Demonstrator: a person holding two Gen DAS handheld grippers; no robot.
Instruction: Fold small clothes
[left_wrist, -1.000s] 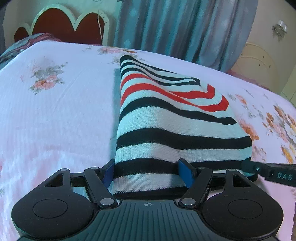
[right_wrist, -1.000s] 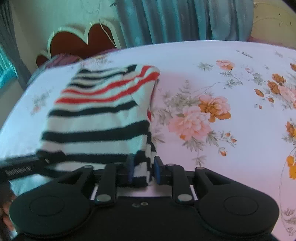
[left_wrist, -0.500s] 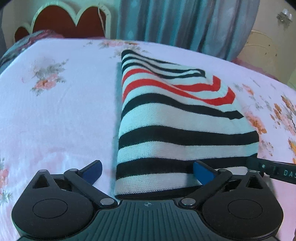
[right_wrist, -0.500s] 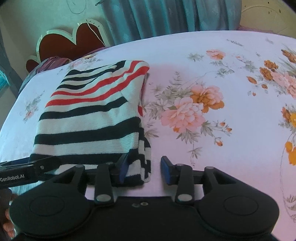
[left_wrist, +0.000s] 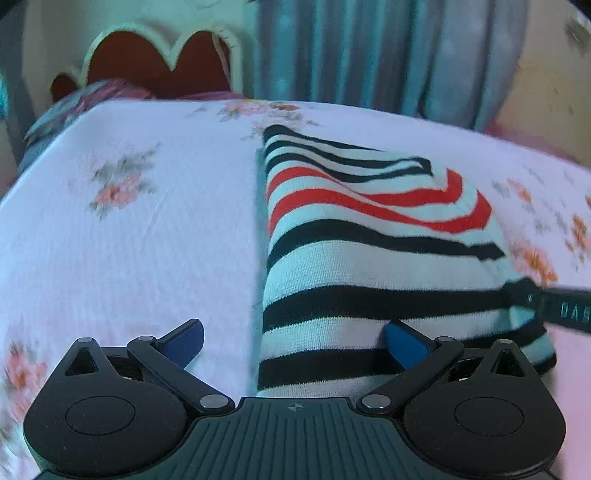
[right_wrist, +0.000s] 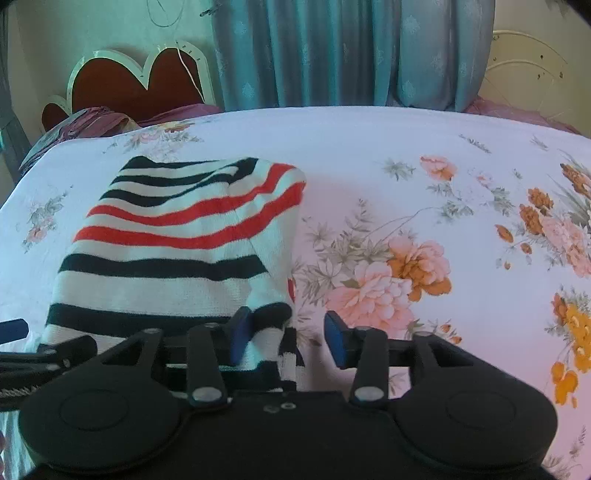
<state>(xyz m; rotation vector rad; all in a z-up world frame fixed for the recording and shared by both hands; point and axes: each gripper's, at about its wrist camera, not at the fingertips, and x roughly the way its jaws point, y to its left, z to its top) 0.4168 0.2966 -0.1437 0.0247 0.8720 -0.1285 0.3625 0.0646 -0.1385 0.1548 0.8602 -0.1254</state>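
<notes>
1. A folded striped top (left_wrist: 373, 266) lies flat on the bed (left_wrist: 129, 240), near its front edge.
2. The left gripper (left_wrist: 293, 341) has its fingers spread wide; one blue pad (left_wrist: 184, 341) rests on the sheet, the other on the top's near edge.
3. The right gripper (right_wrist: 290, 339) is also spread open, gripping nothing; the top's near right corner lies between its fingers.
4. A curtain (right_wrist: 351, 51) hangs behind the bed.

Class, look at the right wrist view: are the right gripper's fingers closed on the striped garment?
No: the right gripper is open, its blue fingers spread apart, with the striped garment lying flat on the bed.
</notes>
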